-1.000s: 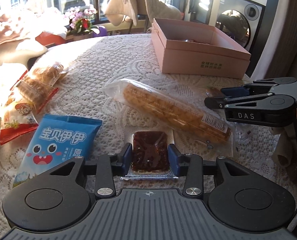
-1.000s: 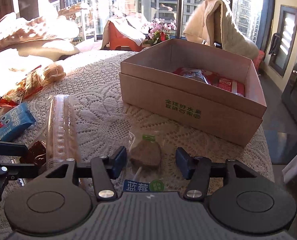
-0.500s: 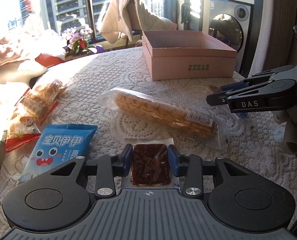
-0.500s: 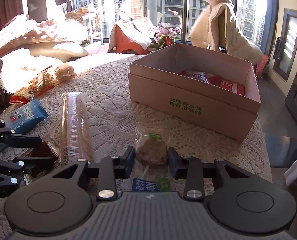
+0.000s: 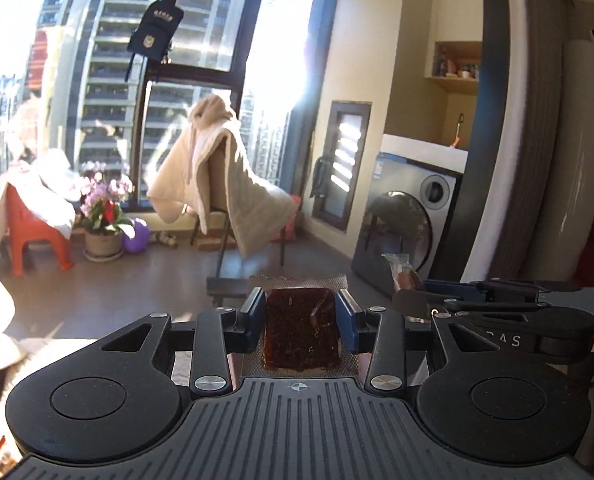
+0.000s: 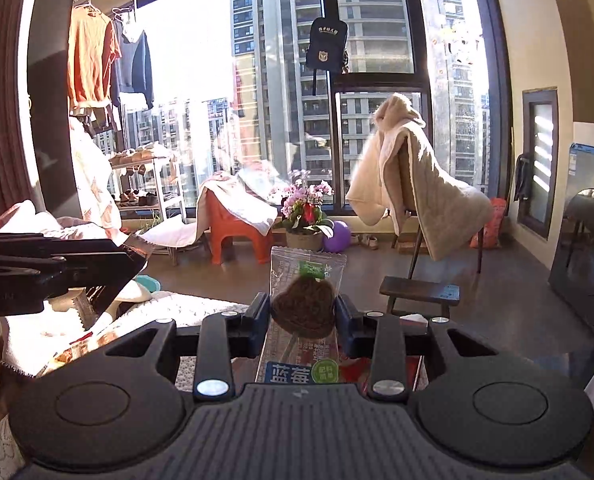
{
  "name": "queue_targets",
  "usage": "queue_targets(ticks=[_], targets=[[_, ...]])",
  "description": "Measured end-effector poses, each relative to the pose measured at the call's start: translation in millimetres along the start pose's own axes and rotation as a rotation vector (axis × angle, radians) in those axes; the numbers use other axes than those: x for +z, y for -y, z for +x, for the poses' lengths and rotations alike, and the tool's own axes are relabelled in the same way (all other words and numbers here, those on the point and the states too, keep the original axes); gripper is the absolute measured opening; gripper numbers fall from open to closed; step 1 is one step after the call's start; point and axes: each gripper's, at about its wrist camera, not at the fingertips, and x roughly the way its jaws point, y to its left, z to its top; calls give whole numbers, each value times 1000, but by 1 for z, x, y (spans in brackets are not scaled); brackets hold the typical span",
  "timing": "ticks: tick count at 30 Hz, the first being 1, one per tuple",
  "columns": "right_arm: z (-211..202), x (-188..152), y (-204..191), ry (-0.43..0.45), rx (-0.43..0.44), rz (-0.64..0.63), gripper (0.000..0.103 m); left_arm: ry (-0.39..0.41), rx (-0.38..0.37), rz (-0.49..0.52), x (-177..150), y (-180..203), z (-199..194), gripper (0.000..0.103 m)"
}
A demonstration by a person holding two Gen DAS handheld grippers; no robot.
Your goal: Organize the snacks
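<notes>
My left gripper (image 5: 300,322) is shut on a dark brown jelly-like snack in a clear square packet (image 5: 301,332), lifted well off the table. My right gripper (image 6: 299,314) is shut on a clear packet holding a brown heart-shaped snack on a stick (image 6: 305,308), with a blue and green label at its near end. In the left wrist view the right gripper (image 5: 417,296) reaches in from the right with its packet tip (image 5: 397,266) showing. In the right wrist view the left gripper (image 6: 109,264) comes in from the left. The pink box is out of view.
Both cameras look over the room: a chair draped with a cream blanket (image 6: 417,196), an orange stool (image 6: 233,228), potted flowers (image 6: 305,216), a washing machine (image 5: 409,224). A strip of lace tablecloth (image 6: 201,306) and snack wrappers (image 6: 77,344) show low on the left.
Both grippers have risen off the table with their snacks and tilted up, so the table, the long pastry and the box have dropped out of view.
</notes>
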Motion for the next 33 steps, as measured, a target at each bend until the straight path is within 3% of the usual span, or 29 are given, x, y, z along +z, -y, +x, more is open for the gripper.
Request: queue_targets(ticks=[2,3,4,7,10,15,18,19,21,24,29,30,33], targets=[[20,17,13,-19,-16,41,45,-86,-33,-107,0,-13,44,42],[31,20,19,-41,-24,63,58,-142,-59,-143,-8,-21,66,42],[40,18,24,-66,-34,78,62,-181,-78,-165,-16,-26,81,42],[59,-4,27,-152,-64,67,62,-208,-103,-234,-41,-47,98,42],[65,-35,24,-220,-89,36,62,-224,-82,-260,-63,-67,83,42],[69,-75,7,-331,-14,10,63,-280,55,-240,-98,-97,24,42],[73,-90,-17,-388,93,10,63,-213,146,-255,-114,-115,-28,42],[72,-94,-30,-365,91,-11,73,-189,188,-259,-118,-120,-42,42],[70,-98,-56,-351,145,-55,78,-139,313,-295,-123,-133,-72,42],[72,-98,-88,-364,279,-46,78,-130,421,-372,-131,-159,-100,42],[88,-121,-138,-446,348,-126,78,-108,531,-450,-146,-186,-129,42],[90,-129,-144,-468,338,-151,75,-98,540,-450,-149,-187,-135,42],[89,-139,-148,-518,338,-204,32,-92,549,-433,-151,-188,-140,42]])
